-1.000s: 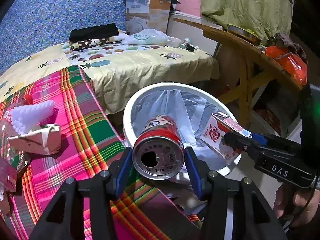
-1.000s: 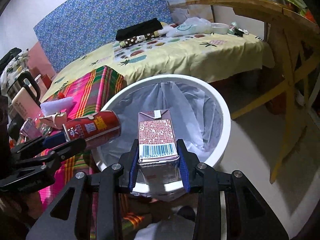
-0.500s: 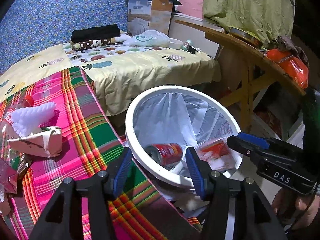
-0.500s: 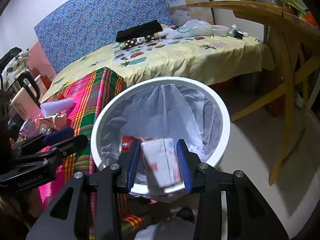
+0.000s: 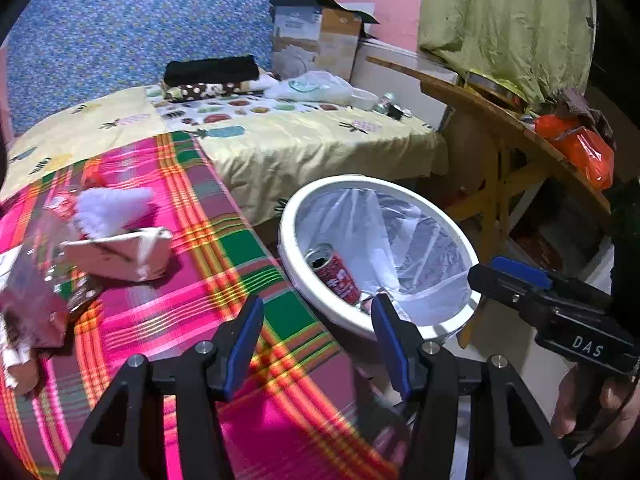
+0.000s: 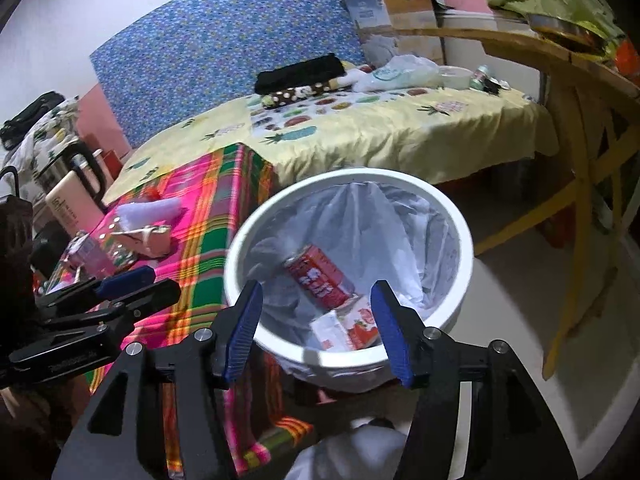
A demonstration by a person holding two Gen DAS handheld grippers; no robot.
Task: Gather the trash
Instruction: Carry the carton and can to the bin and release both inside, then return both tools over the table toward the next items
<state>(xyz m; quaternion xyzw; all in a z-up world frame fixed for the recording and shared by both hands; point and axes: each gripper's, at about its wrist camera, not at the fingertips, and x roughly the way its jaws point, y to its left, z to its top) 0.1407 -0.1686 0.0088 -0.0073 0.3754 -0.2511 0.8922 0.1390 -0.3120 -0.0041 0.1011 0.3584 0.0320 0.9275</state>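
A white bin (image 5: pixel 289 236) lined with a clear bag stands beside the plaid-covered table (image 5: pixel 240 248). In it lie a red can (image 5: pixel 335 276) (image 6: pixel 320 277) and a red-and-white carton (image 6: pixel 347 327). My left gripper (image 5: pixel 318 316) hangs open and empty over the table edge, just left of the bin. My right gripper (image 6: pixel 316 304) is over the bin's near rim (image 6: pixel 320 354); its jaws are opening and nothing is between them. On the cloth lie a crumpled beige carton (image 5: pixel 120 252), a white foam piece (image 5: pixel 108 208) and wrappers (image 5: pixel 36 300).
A bed with a yellow fruit-print sheet (image 5: pixel 304 140) lies behind the bin. A wooden table (image 5: pixel 492 120) with an orange bag (image 5: pixel 580 148) stands on the right. A cardboard box (image 5: pixel 316 44) is at the back. Kettles and a bottle (image 6: pixel 68 196) crowd the far left.
The can left my left gripper and the carton left my right gripper; both now lie in the bin. The right jaws widened. The left gripper shifted left, over the plaid cloth.
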